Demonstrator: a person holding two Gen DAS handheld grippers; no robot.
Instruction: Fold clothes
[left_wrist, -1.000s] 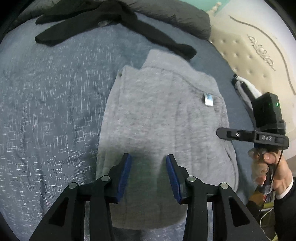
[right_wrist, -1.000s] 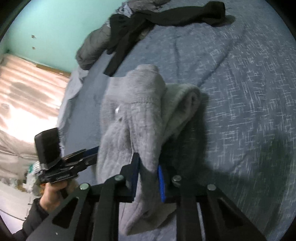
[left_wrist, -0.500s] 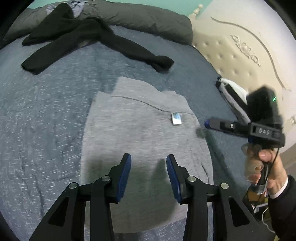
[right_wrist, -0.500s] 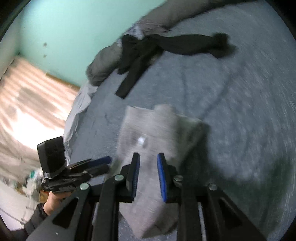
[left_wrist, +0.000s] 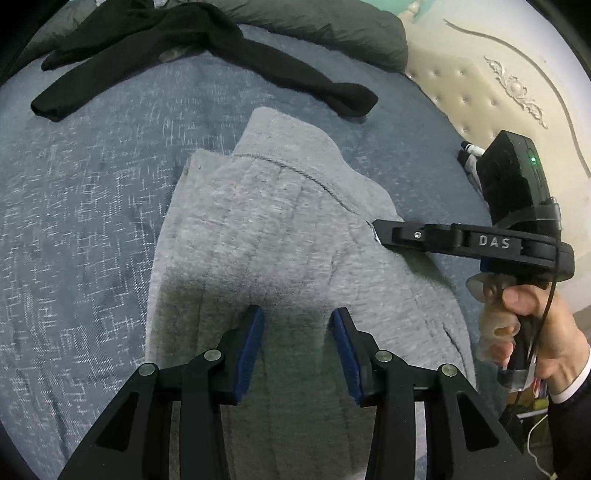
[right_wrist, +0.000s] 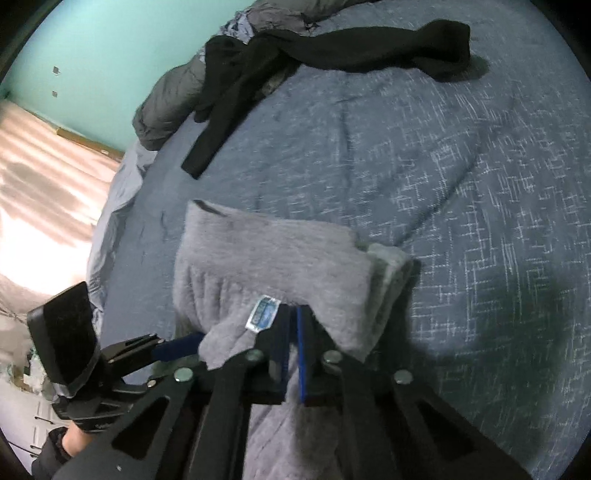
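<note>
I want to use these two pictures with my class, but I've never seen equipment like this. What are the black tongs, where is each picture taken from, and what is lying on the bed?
There is no robot here: a person holds a handheld two-finger gripper in each hand. Each gripper carries a wide-angle camera looking along its fingers, so each picture is one gripper's own view.

On the blue patterned bedspread lies a grey garment, partly folded, with a black garment farther back.

The left gripper stands open over the grey cloth, gripping nothing. The right gripper has just closed and pinches a fold of the grey garment beside its label. Each gripper also shows in the other's view.
</note>
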